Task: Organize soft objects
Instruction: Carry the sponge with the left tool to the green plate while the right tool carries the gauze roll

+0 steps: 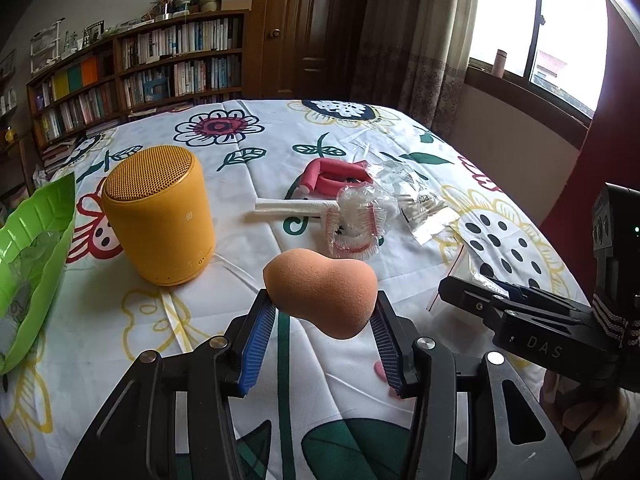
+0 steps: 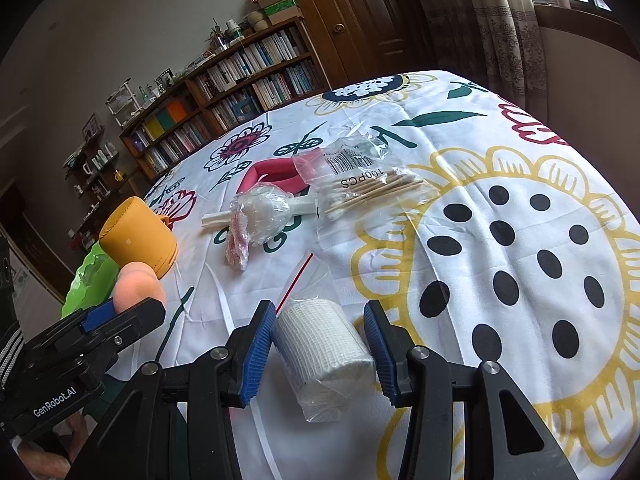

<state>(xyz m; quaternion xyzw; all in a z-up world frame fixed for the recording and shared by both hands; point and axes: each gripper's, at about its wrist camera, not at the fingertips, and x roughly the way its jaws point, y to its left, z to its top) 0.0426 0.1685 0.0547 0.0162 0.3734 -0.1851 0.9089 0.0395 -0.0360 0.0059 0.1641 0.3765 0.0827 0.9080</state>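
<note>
Right wrist only: bandage roll [image 2: 324, 340].

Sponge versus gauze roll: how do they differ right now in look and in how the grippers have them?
The sponge is orange and gourd-shaped; the gauze roll is white, cylindrical and wrapped in clear plastic. The sponge is pinched in the left gripper above the cloth; the gauze roll lies on the tablecloth between the right gripper's open fingers, with a gap on one side. Both are small and soft-looking.

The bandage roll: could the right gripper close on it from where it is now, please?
Probably yes: the bandage roll already lies between the open right gripper fingers, with nothing between the pads and the roll.
</note>
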